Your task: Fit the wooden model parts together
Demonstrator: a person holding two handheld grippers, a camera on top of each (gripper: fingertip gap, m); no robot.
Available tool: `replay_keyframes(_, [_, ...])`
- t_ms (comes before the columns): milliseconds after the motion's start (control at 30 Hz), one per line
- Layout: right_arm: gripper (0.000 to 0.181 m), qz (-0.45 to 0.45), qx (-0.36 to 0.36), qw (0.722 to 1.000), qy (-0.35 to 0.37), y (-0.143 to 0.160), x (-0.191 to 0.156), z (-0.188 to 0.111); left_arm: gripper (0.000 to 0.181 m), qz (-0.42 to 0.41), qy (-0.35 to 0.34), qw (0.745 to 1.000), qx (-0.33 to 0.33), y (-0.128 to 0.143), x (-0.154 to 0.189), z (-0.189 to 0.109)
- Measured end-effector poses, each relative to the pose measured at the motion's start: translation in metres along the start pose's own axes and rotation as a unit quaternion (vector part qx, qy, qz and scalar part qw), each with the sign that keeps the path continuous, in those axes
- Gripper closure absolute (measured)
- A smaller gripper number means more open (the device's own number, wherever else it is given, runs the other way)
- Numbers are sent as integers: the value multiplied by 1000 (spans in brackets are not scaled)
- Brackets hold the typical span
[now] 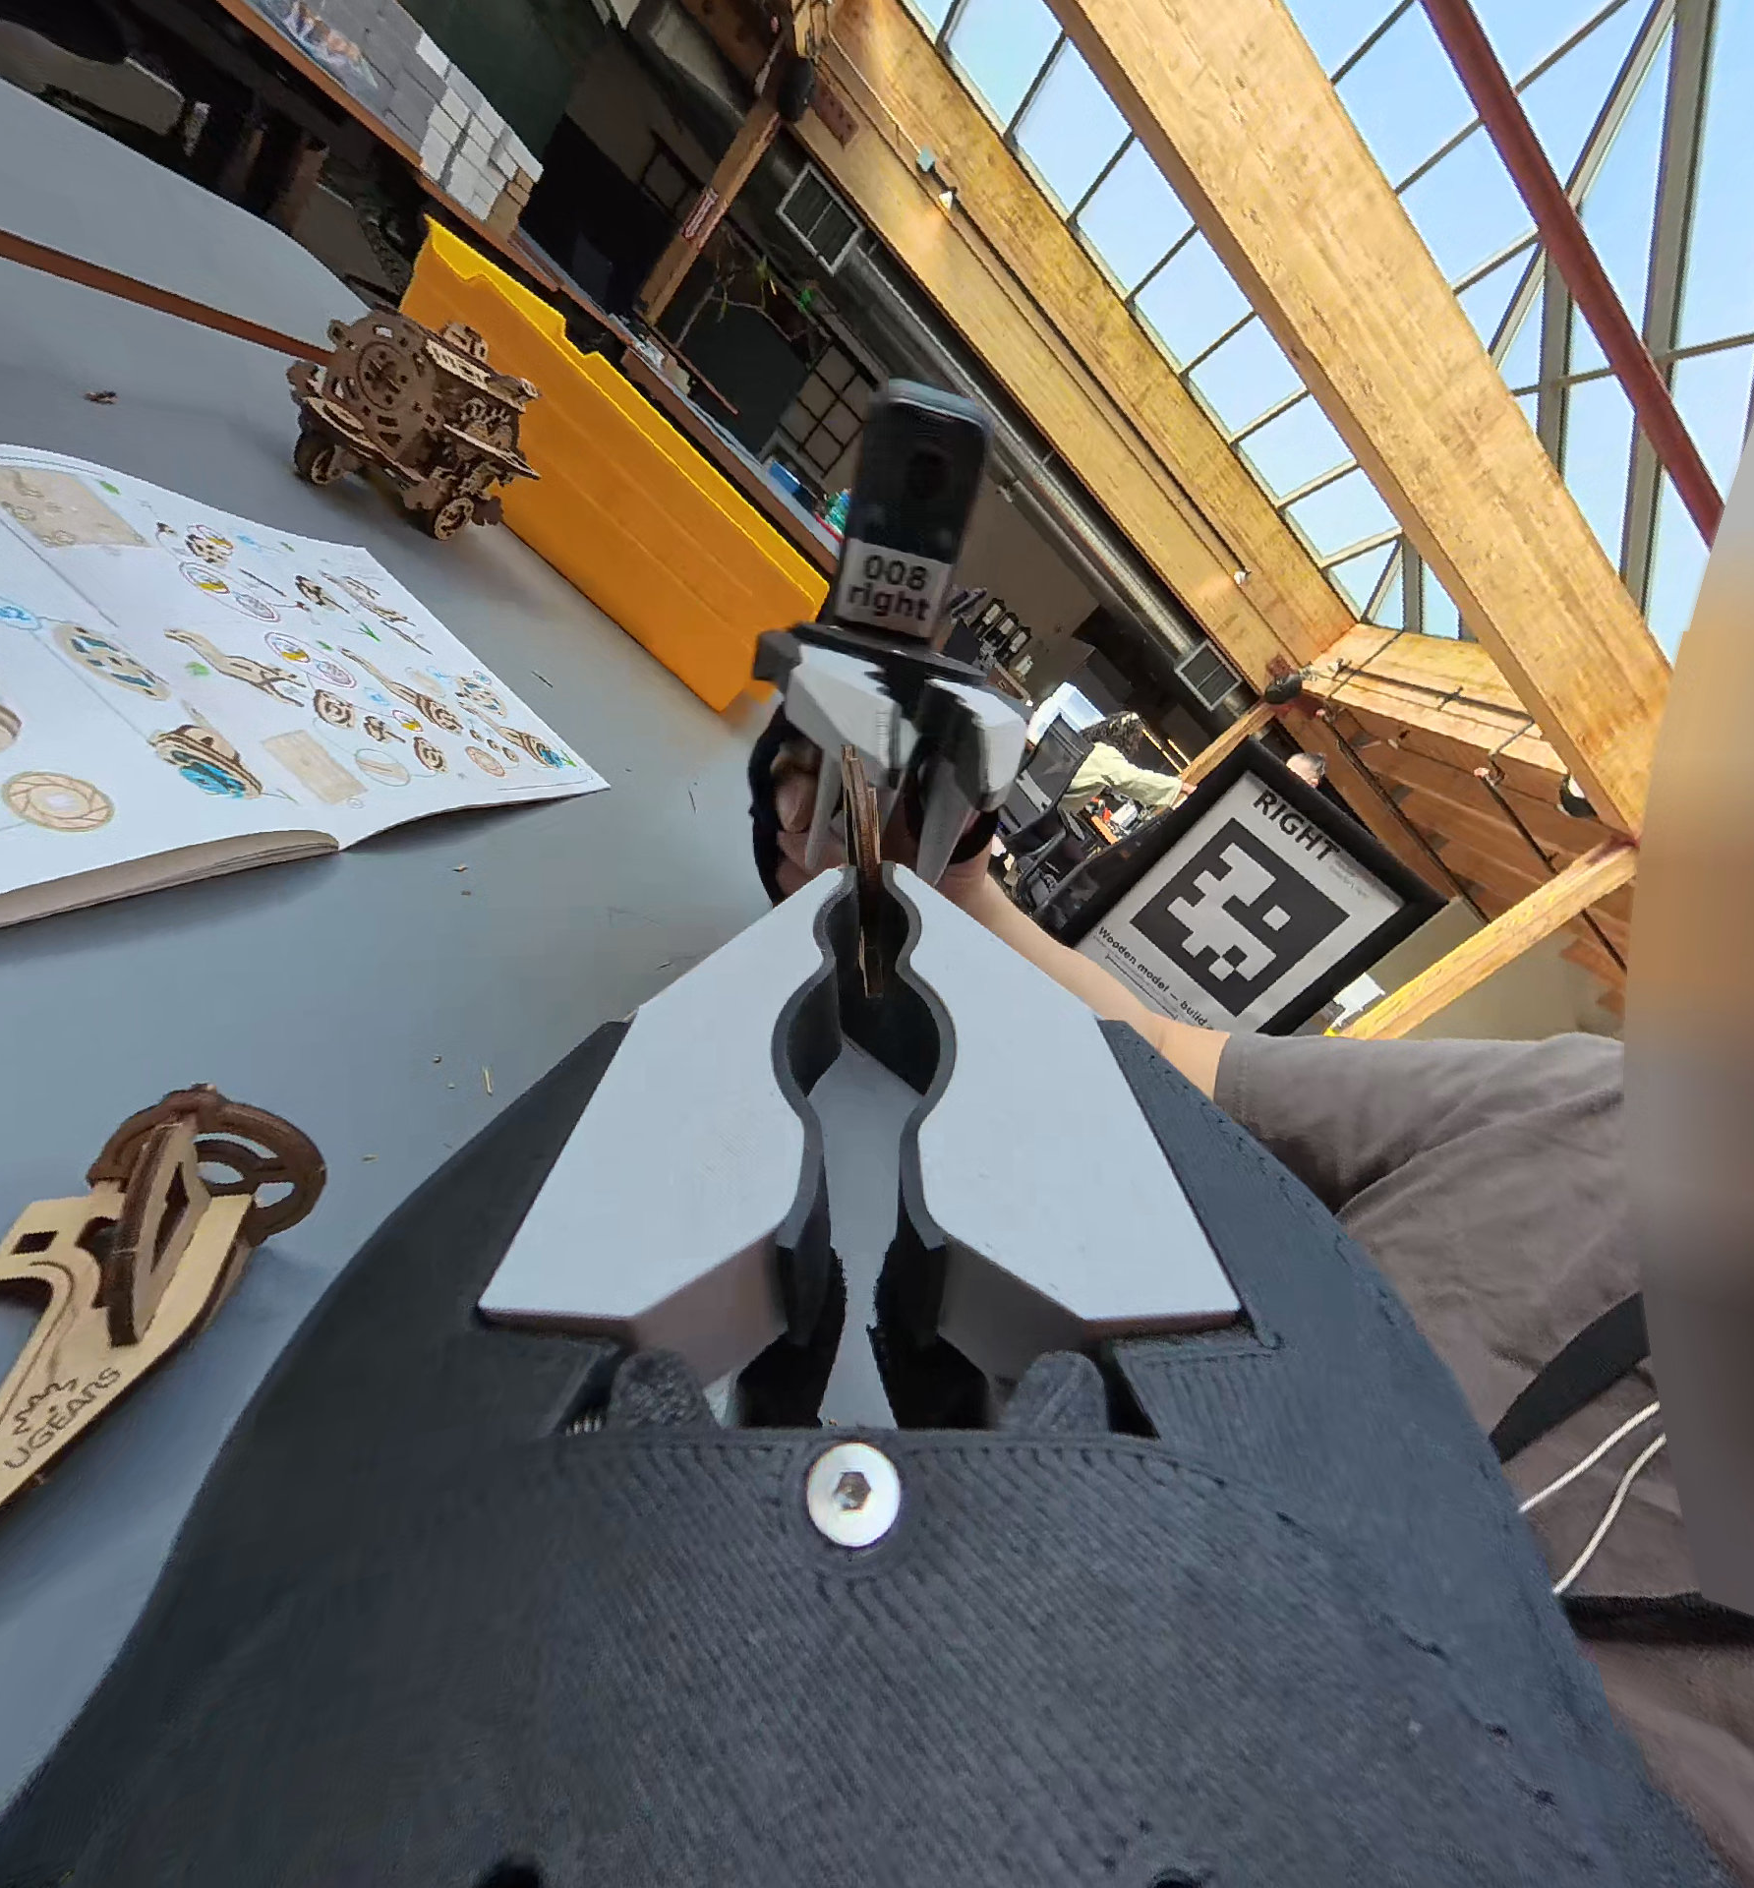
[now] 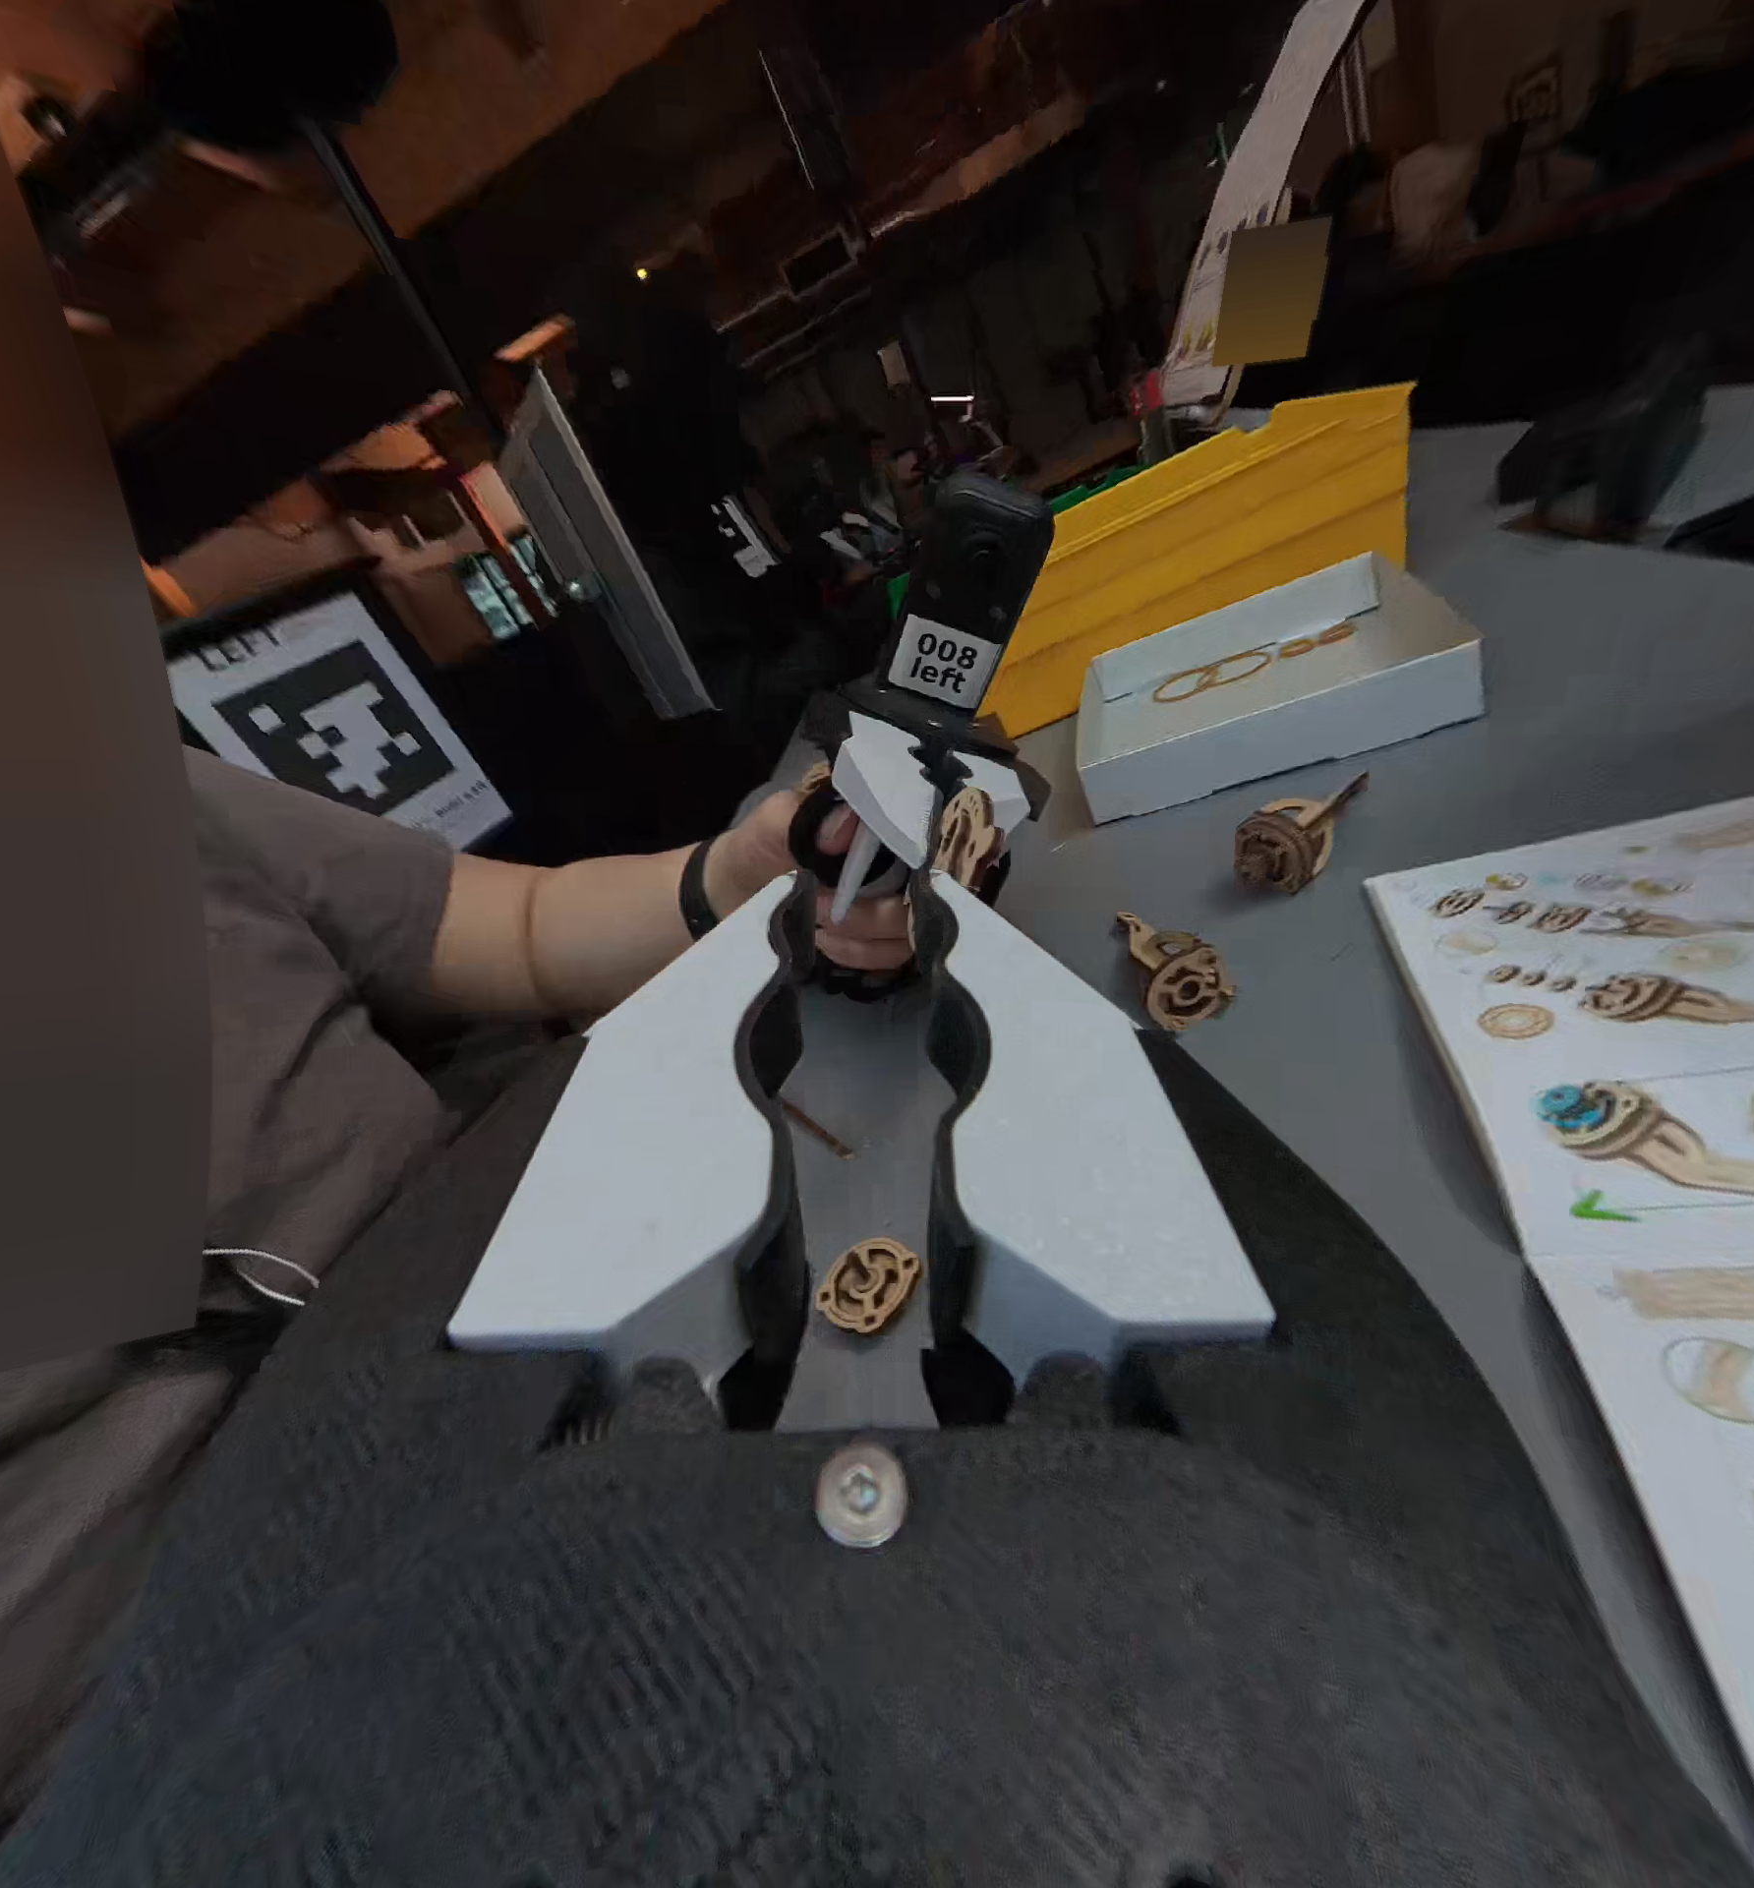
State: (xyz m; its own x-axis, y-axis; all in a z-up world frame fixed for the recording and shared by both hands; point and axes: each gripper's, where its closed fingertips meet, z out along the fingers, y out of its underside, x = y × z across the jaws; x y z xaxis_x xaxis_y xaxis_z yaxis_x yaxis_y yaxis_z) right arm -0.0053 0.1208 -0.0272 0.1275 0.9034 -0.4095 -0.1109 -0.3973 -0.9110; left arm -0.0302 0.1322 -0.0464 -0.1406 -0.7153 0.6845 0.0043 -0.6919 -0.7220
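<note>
My left gripper (image 1: 865,881) is shut on a flat wooden gear-like plate (image 1: 868,919), seen edge-on in the left wrist view and held up off the grey table (image 1: 393,971). The plate also shows in the right wrist view (image 2: 965,838), between the fingers of the left gripper (image 2: 914,879). My right gripper (image 2: 865,904) faces it tip to tip with its jaws apart and nothing in them. In the left wrist view the right gripper (image 1: 883,838) stands with one finger on each side of the plate's far edge. A small wooden part (image 2: 868,1282) lies on the table below the right gripper.
An open instruction booklet (image 1: 189,664) (image 2: 1619,1022) lies on the table. Wooden sub-assemblies (image 2: 1179,976) (image 2: 1282,838) (image 1: 127,1257) and a built wooden model (image 1: 413,419) stand about. A white box (image 2: 1282,705) and yellow bin (image 2: 1210,531) (image 1: 628,511) sit behind. A person's arm (image 2: 546,919) holds the left gripper. The grippers are tip to tip, or close to it. My right gripper's tips are some 30 cm from the built wooden model (image 1: 413,419).
</note>
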Motion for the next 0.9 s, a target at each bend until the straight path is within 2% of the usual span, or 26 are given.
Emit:
replay_keyframes(33, [164, -95, -8, 995, 39, -3, -4, -1, 181, -8, -4, 1000, 7, -3, -2, -3])
replay_keyframes(100, [160, -253, -33, 960, 117, -2, -6, 0, 181, -20, -2, 1000, 10, -5, -4, -4])
replay_keyframes(133, [158, -306, -48, 938, 154, -1, -3, 2, 181, -23, -4, 1000, 8, -3, -4, -4])
replay_keyframes(200, [153, -358, -81, 912, 182, 7, -1, 8, 181, -23, -4, 1000, -1, 0, -4, -1])
replay_keyframes(267, [152, -373, -98, 900, 203, 12, 5, 11, 181, -22, -3, 1000, -9, 3, -3, 1])
replay_keyframes(567, [158, -381, -133, 894, 194, 28, 9, 18, 181, -45, 12, 998, -33, 13, -1, 6])
replay_keyframes(767, [161, -394, -131, 892, 181, 27, 2, 17, 181, -91, 50, 994, -35, 15, 5, 7])
replay_keyframes(900, [167, -386, -120, 898, 176, 22, -2, 15, 181, -93, 72, 993, -27, 11, 11, 7])
